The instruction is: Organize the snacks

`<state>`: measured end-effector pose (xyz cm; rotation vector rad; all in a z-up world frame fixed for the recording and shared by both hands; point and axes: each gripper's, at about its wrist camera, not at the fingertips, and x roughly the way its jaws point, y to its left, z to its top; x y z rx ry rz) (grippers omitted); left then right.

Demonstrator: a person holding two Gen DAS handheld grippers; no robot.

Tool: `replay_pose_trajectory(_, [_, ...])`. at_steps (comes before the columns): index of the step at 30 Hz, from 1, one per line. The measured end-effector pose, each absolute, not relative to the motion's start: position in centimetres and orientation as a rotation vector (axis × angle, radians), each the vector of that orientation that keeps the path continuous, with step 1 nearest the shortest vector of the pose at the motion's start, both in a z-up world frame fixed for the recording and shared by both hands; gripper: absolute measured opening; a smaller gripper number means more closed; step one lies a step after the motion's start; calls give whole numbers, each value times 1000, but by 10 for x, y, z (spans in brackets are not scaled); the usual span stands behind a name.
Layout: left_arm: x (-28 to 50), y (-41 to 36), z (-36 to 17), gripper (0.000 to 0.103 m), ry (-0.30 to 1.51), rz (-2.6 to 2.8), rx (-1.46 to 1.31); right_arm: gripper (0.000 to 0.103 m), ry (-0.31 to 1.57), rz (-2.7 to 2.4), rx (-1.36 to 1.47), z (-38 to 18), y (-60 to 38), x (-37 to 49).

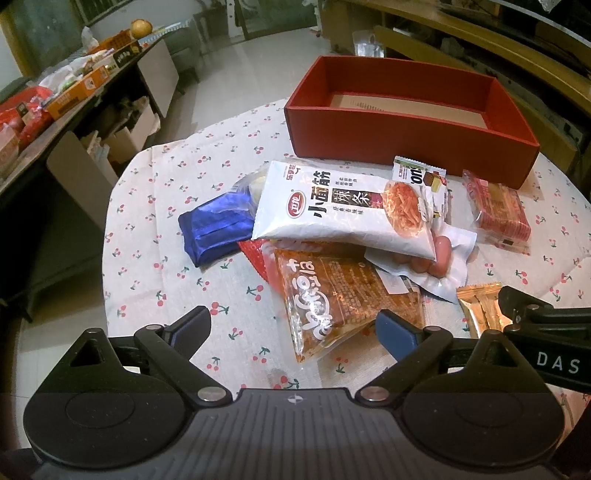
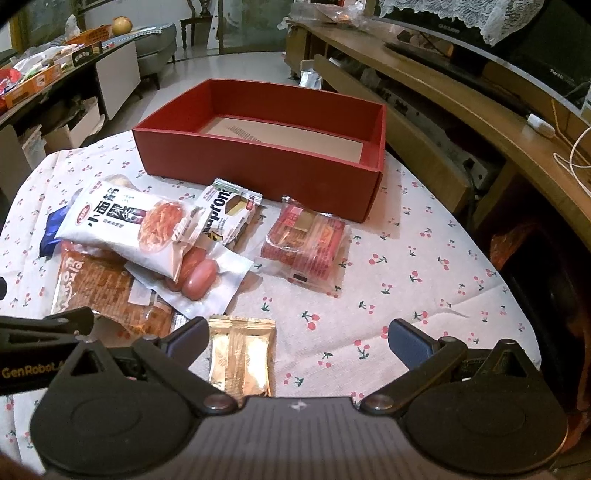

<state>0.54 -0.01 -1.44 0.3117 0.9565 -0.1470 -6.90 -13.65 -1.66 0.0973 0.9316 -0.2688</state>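
A white tablecloth (image 2: 406, 280) printed with small red cherries covers the near table. Far left, a long dark counter (image 1: 122, 70) carries an orange carton (image 1: 75, 90) and a round yellowish fruit (image 1: 141, 28). Cardboard boxes (image 1: 129, 133) stand beneath it. On the right runs a curved wooden shelf (image 2: 461, 96), a white cable (image 2: 576, 155) lying across it.

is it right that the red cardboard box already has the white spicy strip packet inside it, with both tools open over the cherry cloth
Not quite. The red cardboard box holds no snack; the right wrist view shows its bare floor. The white spicy strip packet lies outside on the cherry cloth. Both tools, left and right, are open.
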Motion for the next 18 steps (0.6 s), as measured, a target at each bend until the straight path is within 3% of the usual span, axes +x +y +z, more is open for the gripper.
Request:
replay_pose_trajectory(11, [22, 28, -11, 99, 989, -135, 210, 103, 932, -256, 170, -11, -153, -68])
replay_pose_trajectory(18, [41, 34, -12, 99, 1054, -160, 106, 97, 932, -224, 189, -7, -159, -64])
